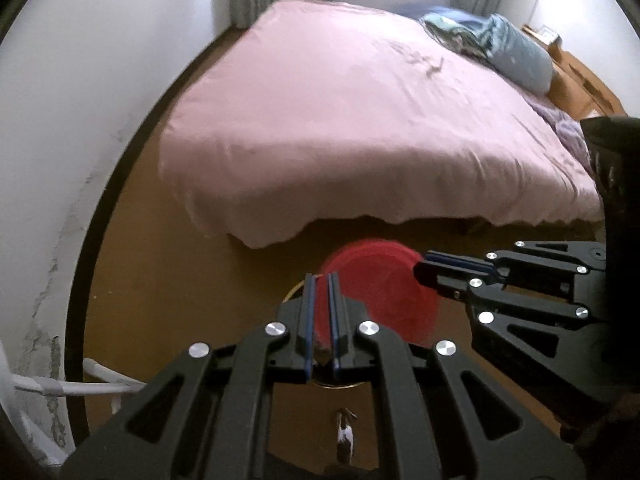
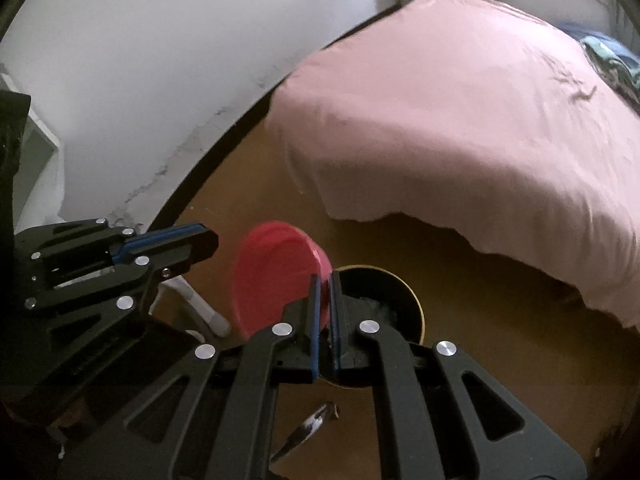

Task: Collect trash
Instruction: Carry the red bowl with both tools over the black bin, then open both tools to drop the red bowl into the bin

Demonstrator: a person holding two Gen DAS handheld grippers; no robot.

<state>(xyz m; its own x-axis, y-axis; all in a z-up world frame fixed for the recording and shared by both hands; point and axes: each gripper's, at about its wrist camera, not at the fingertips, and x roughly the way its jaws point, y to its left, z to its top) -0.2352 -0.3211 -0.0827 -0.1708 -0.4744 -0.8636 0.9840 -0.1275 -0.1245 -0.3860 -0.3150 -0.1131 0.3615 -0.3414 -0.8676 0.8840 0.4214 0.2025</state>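
Right gripper [image 2: 325,280] clamps one red lid [image 2: 276,276] above one bin [image 2: 416,300]. Left gripper [image 1: 322,280] nearly closed on a small dark scrap [image 1: 322,350].

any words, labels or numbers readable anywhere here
None can be read.
Red lid: plain, no print visible.
Dark bin: no label in view.
Small wrapper on the floor: white and dark patches, too blurred and small to tell if they are letters.
Items on the wooden stand beside the bed: too small and blurred to read.
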